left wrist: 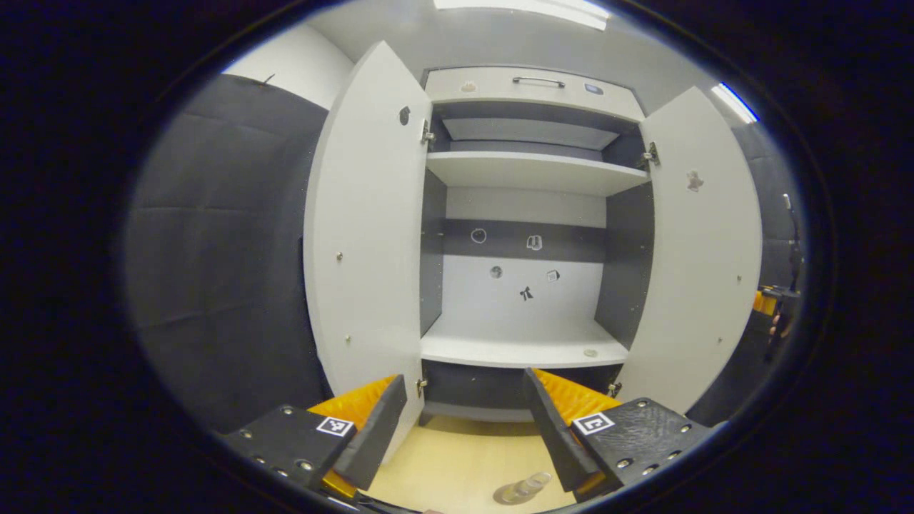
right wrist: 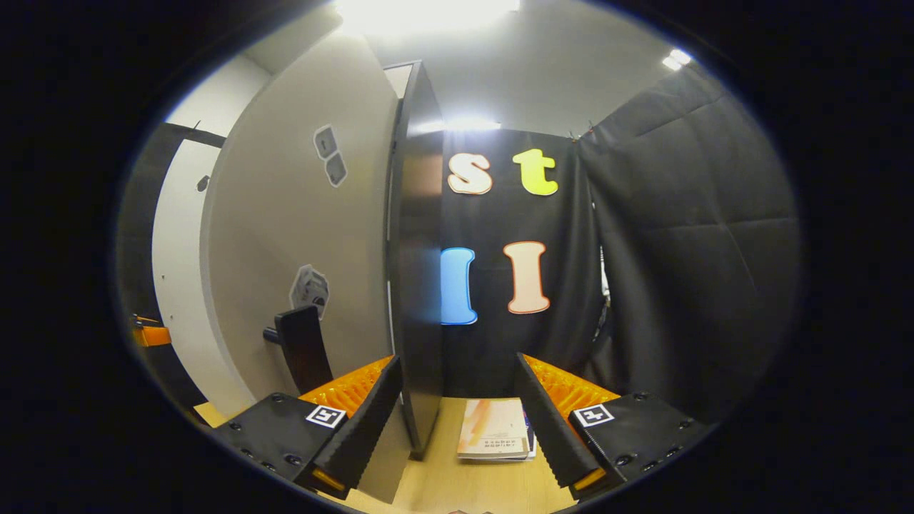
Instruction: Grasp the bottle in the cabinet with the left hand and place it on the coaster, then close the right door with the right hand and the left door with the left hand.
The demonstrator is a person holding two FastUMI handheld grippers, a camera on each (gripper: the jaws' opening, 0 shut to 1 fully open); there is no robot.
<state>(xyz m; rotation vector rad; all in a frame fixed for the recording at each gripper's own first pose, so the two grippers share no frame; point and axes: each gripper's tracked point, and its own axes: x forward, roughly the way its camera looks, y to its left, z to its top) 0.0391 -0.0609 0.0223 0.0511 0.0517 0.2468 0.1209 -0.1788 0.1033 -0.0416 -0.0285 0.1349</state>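
The left gripper (left wrist: 464, 428) stands wide open and empty, facing the open cabinet (left wrist: 528, 214) from in front. The bottle (left wrist: 525, 488) is a small clear one near the bottom of the left gripper view, on what appears to be the coaster (left wrist: 505, 495) on the tabletop (left wrist: 457, 457); whether it stands fully upright cannot be told from this angle. The cabinet shelves hold no bottle, so the placing step reads as done.

The right gripper (right wrist: 457, 428) is also wide open, gripping nothing, its fingers to either side of the dark edge of the right door (right wrist: 300, 235); contact cannot be confirmed. The left door (left wrist: 364, 243) is fully open.

Handling judgement: the bottle looks light, rigid and smooth, easily tipped, so any regrasp belongs at mid-body. Each door is a stiff, light panel on hinges; push flat on the outer face near the free edge, away from the hinges. A booklet (right wrist: 495, 428) lies on the tabletop beyond the right door.
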